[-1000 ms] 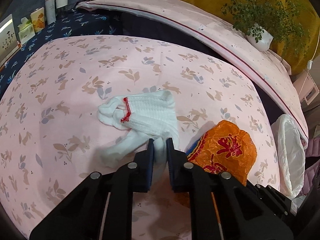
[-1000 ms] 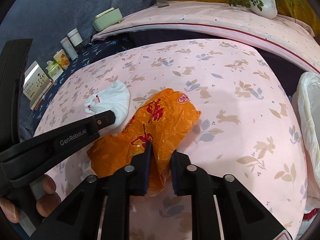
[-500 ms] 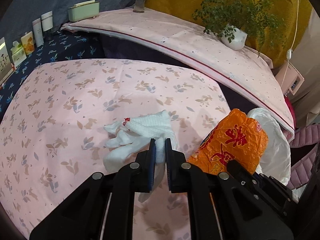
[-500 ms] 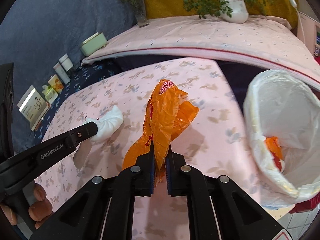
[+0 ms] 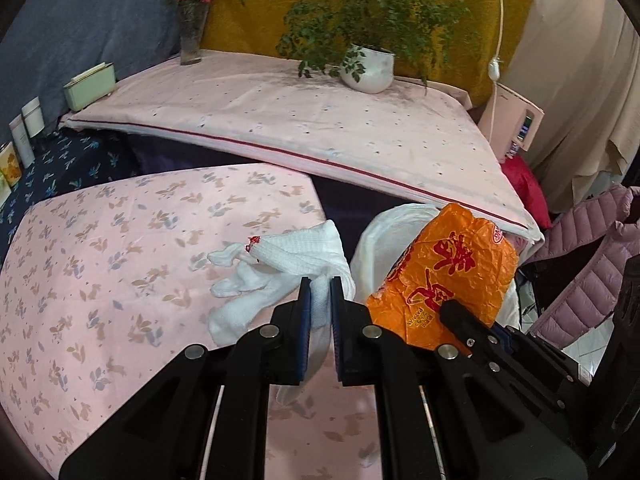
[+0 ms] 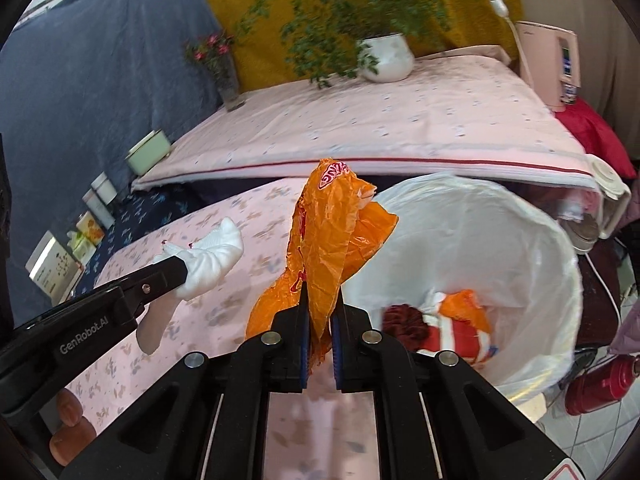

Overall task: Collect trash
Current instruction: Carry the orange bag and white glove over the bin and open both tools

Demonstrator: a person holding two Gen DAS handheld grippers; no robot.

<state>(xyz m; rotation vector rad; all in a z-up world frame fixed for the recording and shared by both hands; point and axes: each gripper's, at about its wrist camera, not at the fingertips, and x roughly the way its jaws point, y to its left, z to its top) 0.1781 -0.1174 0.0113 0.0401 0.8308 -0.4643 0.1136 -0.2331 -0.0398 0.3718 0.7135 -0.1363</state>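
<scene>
**While Both Claws Are Loaded: Bin Lies at 3 o'clock of the Right Claw**

Because the lined trash bin [image 6: 480, 240] is the target, note its position first: in the right wrist view its open mouth lies at 3 o'clock of your right gripper [image 6: 319, 316], just beside it and lower. Your right gripper is clamped narrow on the orange plastic bag [image 6: 332, 240], whose long axis stands upright toward 12 o'clock. Your left gripper [image 5: 320, 300] pinches the white socks [image 5: 280, 276] above the pink floral bedspread [image 5: 100, 260]. The right claw is nearer the bin; judge that it unloads first.
</scene>
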